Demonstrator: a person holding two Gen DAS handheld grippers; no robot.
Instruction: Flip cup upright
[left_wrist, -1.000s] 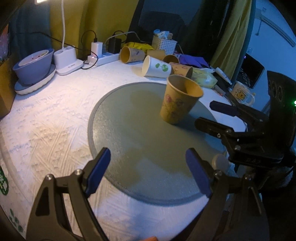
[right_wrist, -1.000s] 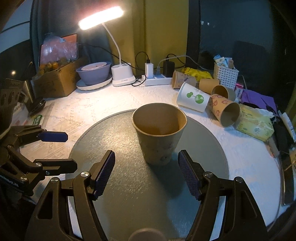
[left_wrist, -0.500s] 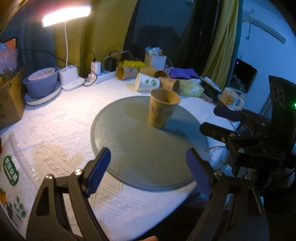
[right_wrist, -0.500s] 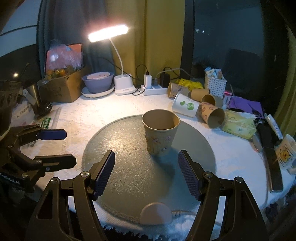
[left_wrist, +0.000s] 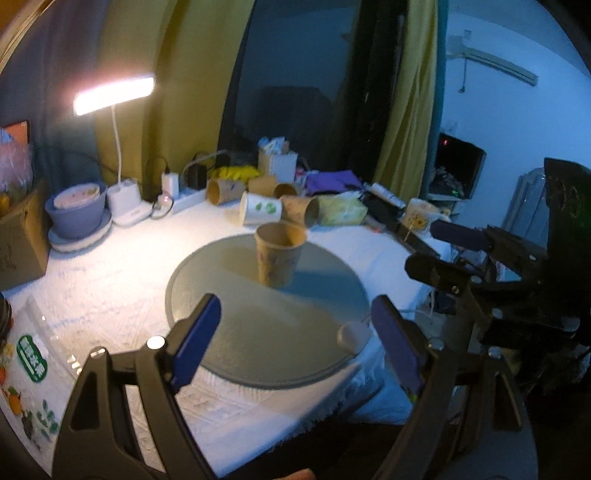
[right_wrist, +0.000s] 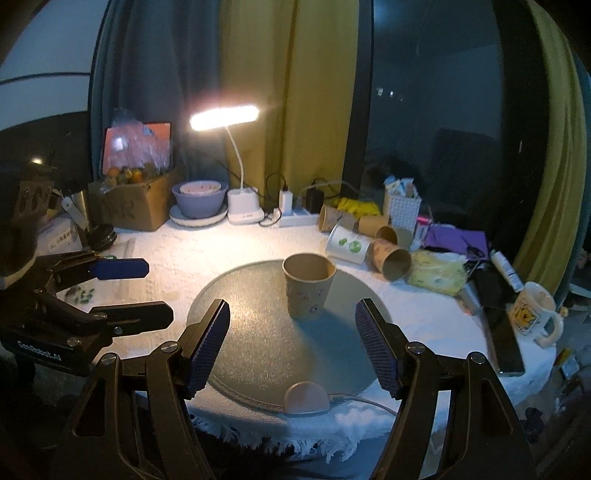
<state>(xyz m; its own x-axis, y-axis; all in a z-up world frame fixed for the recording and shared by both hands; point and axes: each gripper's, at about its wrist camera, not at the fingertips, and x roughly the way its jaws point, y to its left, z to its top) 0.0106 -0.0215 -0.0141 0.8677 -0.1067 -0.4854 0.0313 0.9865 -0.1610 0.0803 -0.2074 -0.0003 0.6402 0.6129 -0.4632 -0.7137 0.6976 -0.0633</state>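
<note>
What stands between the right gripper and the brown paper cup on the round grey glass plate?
Nothing visible does. The brown paper cup stands upright on the round grey glass plate, and only bare plate lies between it and the open right gripper.

Cup (right_wrist: 308, 290): tan-brown paper, small faded printed motifs on wall. Round mat (right_wrist: 258, 343): grey-green, speckled. Tablecloth (right_wrist: 177, 254): white, embossed texture, fringed near edge. Gripper pads (right_wrist: 207, 347): blue, ribbed; frames black. White cup (right_wrist: 345, 245) at the table's far edge: green blobs. Bowl (right_wrist: 199, 199): lavender. Mug (right_wrist: 532, 312) at right edge: cream, yellow figure.
</note>
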